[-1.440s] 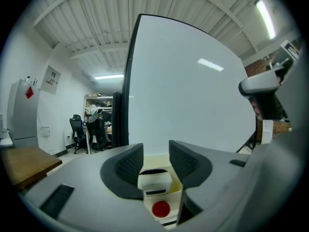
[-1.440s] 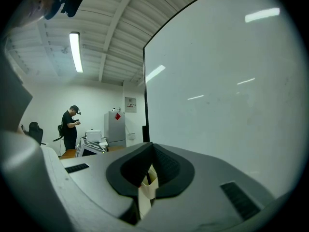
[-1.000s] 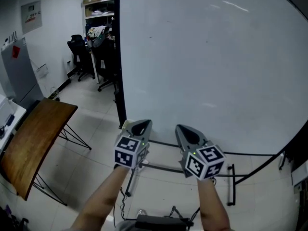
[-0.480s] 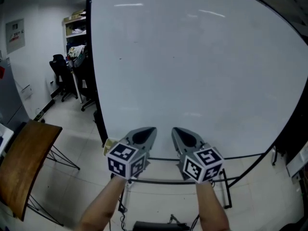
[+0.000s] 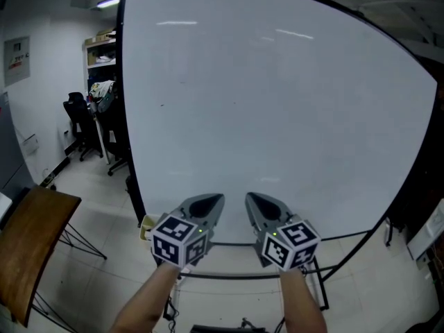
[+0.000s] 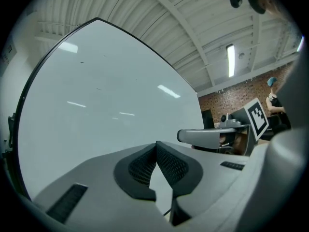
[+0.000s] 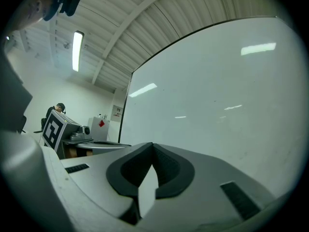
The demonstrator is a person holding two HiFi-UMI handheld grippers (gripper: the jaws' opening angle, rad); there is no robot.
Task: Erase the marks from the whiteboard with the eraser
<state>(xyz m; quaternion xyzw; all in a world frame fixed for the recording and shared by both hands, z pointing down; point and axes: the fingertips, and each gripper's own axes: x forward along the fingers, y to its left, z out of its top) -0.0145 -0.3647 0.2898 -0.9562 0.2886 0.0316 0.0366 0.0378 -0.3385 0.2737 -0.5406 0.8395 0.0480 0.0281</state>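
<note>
A large whiteboard (image 5: 277, 116) fills the head view; only a few tiny dark specks (image 5: 163, 105) show on it. My left gripper (image 5: 215, 199) and right gripper (image 5: 251, 198) are held side by side just before its lower edge, both pointing at the board. In the left gripper view the left gripper (image 6: 156, 144) is shut with nothing between its pads. The right gripper (image 7: 152, 145) in its own view is likewise shut and empty. A small pale yellow object (image 5: 146, 223) sits by the board's lower left corner, beside the left gripper; I cannot tell what it is.
A tilted wooden table (image 5: 28, 241) stands at the lower left. Black office chairs (image 5: 76, 127) and a cluttered shelf (image 5: 100, 47) are behind it. The board's stand bar (image 5: 229, 276) runs below the grippers. A person (image 6: 273, 98) is far back.
Both grippers have risen and drawn a little closer together, still shut. The view has tilted up and right, so the board fills more of it and the wooden table has slid left.
</note>
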